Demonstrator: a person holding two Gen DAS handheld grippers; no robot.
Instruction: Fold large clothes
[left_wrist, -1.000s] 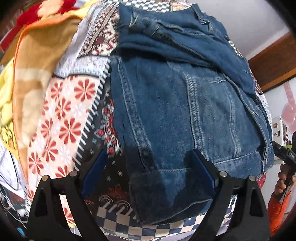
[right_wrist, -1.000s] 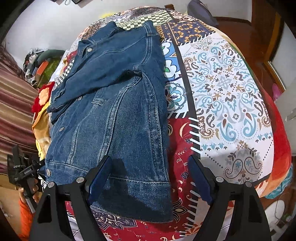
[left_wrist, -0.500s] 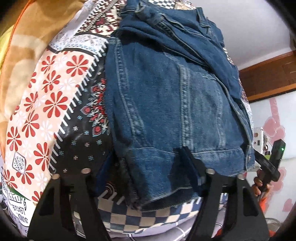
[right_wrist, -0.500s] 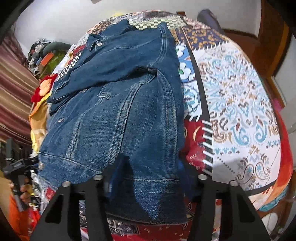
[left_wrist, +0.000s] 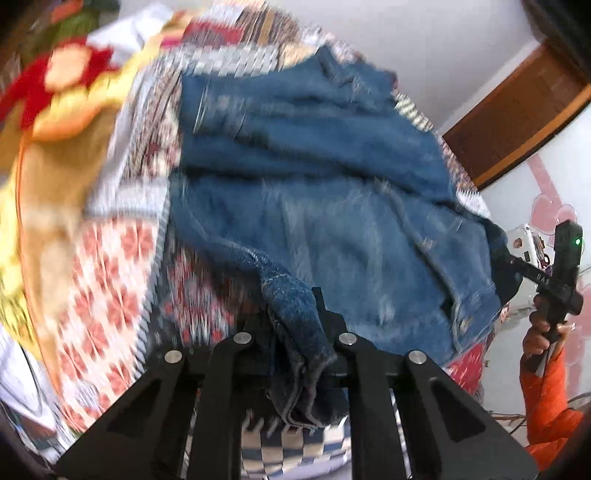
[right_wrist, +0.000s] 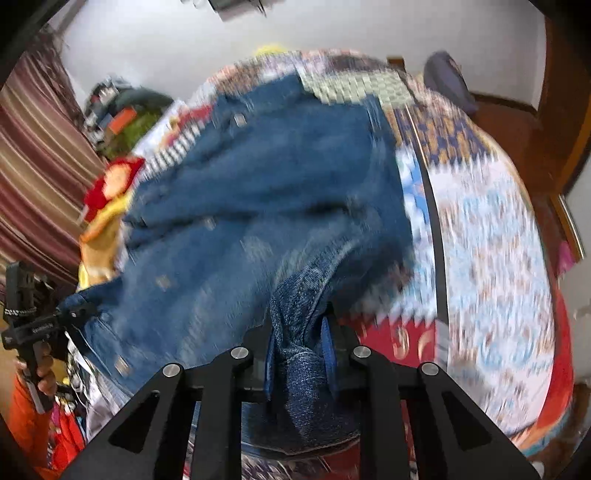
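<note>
Now: left tool (left_wrist: 295, 325) and right tool (right_wrist: 301, 332), jaws just closed, each pinching jacket (left_wrist: 332, 206) hem; patterned bed (right_wrist: 498, 258) open toward 3 o'clock.

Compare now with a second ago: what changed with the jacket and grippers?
Both grippers' jaws have just been closing: the left gripper and the right gripper now pinch the blue denim jacket at its near hem corners, which bunch and lift. The patterned patchwork bedspread stays put.
</note>
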